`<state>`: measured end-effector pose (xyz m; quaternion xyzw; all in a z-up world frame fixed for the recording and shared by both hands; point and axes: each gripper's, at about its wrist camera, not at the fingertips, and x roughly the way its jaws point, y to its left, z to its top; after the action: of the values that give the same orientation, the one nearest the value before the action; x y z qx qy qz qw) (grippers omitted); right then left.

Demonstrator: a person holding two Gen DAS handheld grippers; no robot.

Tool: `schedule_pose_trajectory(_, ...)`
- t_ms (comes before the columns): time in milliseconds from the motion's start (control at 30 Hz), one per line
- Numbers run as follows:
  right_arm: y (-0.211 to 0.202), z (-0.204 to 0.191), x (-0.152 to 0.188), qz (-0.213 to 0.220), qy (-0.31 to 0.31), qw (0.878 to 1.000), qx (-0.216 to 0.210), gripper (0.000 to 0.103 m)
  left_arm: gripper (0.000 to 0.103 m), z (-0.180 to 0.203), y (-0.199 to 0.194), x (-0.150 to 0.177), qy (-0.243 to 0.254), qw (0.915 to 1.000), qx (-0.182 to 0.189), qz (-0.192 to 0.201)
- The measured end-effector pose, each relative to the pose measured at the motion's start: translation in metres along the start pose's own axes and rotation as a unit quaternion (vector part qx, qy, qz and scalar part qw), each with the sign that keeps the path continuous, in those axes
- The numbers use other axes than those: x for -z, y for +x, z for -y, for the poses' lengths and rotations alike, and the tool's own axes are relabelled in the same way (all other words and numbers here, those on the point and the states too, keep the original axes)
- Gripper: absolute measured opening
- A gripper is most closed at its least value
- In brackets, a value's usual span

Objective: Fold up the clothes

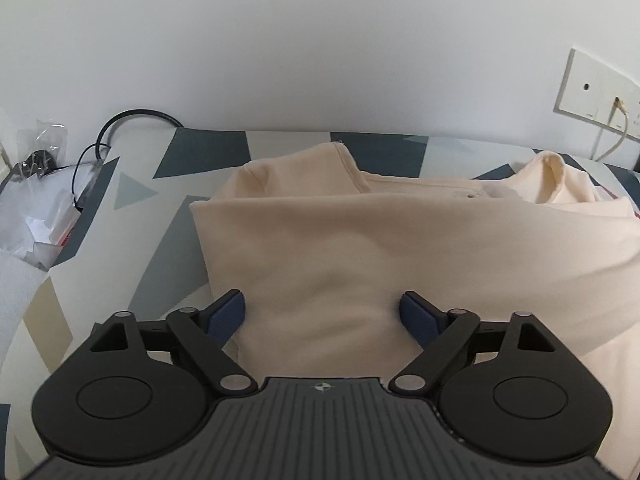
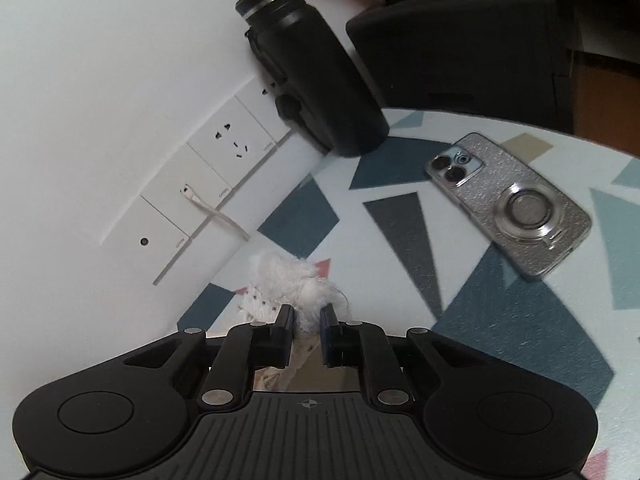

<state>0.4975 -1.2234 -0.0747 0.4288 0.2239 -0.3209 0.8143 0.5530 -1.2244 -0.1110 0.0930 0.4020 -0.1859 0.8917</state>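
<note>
Two tongs, one cream garment: the left pair sits right over it, the right pair points away.

Directly ahead of and beneath the left gripper (image 1: 322, 308), the cream sweatshirt (image 1: 400, 248) lies on the patterned tablecloth (image 1: 132, 216), already doubled over itself, its long axis running crosswise to the fingers, collar off to their right, a sleeve end beyond. That gripper's blue pads stand wide apart, straddling a rise of cloth without pinching it, so it is the nearer tool for whatever fold or smoothing comes. The right gripper (image 2: 308, 320) faces the wall sockets (image 2: 228, 140), a black flask (image 2: 316, 76) and a phone (image 2: 508, 204) ahead; its fingers are drawn close around a white frayed tuft (image 2: 292, 276). I cannot tell whether that tuft is truly clamped.
</note>
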Motion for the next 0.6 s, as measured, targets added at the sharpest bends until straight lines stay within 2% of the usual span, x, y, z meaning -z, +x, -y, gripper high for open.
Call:
schedule_pose_trajectory(133, 0.015, 0.017, 0.009, -0.035, 0.012, 0.999, 0.015, 0.017, 0.091, 0.003, -0.002, 0.001, -0.007, 0.9999, -0.012, 0.003)
schedule_pose_trajectory(167, 0.016, 0.019, 0.01, -0.037, 0.02, 0.999, 0.014, 0.026, 0.091, 0.005, -0.005, 0.001, -0.004, 0.9999, -0.012, 0.006)
schedule_pose_trajectory(233, 0.017, 0.025, 0.013, -0.042, 0.036, 0.998, 0.012, 0.035, 0.091, 0.01, -0.011, 0.002, 0.004, 0.9998, -0.012, 0.015)
schedule_pose_trajectory(267, 0.018, 0.028, 0.014, -0.044, 0.044, 0.998, 0.01, 0.045, 0.091, 0.013, -0.014, 0.002, 0.01, 0.9997, -0.01, 0.022)
schedule_pose_trajectory(300, 0.019, 0.031, 0.016, -0.046, 0.052, 0.998, 0.009, 0.047, 0.091, 0.017, -0.017, 0.002, 0.017, 0.9994, -0.008, 0.029)
schedule_pose_trajectory(333, 0.02, 0.034, 0.017, -0.049, 0.06, 0.997, 0.008, 0.046, 0.091, 0.021, -0.018, 0.002, 0.025, 0.9991, -0.007, 0.033)
schedule_pose_trajectory(367, 0.023, 0.034, 0.017, -0.05, 0.066, 0.997, 0.008, 0.036, 0.091, 0.025, -0.018, 0.003, 0.034, 0.9989, -0.004, 0.032)
schedule_pose_trajectory(400, 0.026, 0.034, 0.016, -0.049, 0.068, 0.996, 0.006, 0.021, 0.091, 0.029, -0.018, 0.004, 0.042, 0.9986, -0.002, 0.032)
schedule_pose_trajectory(467, 0.027, 0.028, 0.015, -0.039, 0.061, 0.997, 0.004, 0.019, 0.091, 0.034, -0.021, 0.007, 0.054, 0.9979, 0.013, 0.033)
schedule_pose_trajectory(500, 0.024, 0.021, 0.014, -0.026, 0.043, 0.999, 0.005, 0.018, 0.091, 0.035, -0.023, 0.009, 0.056, 0.9976, 0.022, 0.034)
schedule_pose_trajectory(567, 0.017, -0.009, 0.02, 0.01, -0.052, 0.999, -0.002, 0.017, 0.091, 0.031, -0.03, 0.009, 0.045, 0.998, 0.029, 0.033)
schedule_pose_trajectory(600, 0.013, -0.026, 0.023, 0.029, -0.105, 0.994, -0.006, 0.016, 0.091, 0.029, -0.033, 0.009, 0.036, 0.9984, 0.029, 0.034)
